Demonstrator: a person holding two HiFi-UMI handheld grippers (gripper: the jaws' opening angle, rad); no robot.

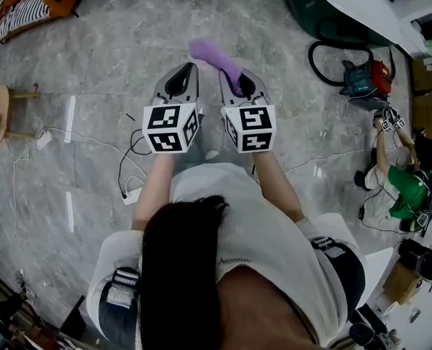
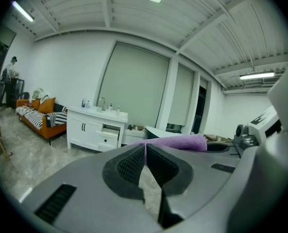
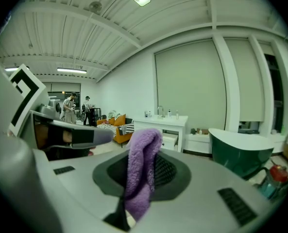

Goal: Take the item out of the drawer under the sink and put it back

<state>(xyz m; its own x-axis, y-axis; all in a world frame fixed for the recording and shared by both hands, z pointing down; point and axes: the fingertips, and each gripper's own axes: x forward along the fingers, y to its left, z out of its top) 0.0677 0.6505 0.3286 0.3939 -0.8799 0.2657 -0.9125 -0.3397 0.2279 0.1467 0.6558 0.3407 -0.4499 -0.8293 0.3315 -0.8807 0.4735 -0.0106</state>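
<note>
Right gripper (image 3: 142, 178) jaws pinch the purple cloth (image 3: 143, 149), long axis upright. Left gripper (image 2: 145, 149) jaws are pressed together, empty. The sink cabinet drawer (image 3: 170, 141) lies ahead at frame centre, well apart.

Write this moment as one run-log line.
right hand-held gripper: shut on purple cloth | left hand-held gripper: shut, empty | sink cabinet: ahead

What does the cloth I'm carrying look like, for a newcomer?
Over the grey marble floor, two grey grippers with marker cubes point ahead of the person. The cloth is clamped in the right gripper and sticks out past its tip. It is the only purple, fluffy thing there; the left gripper beside it is shut on nothing.
</note>
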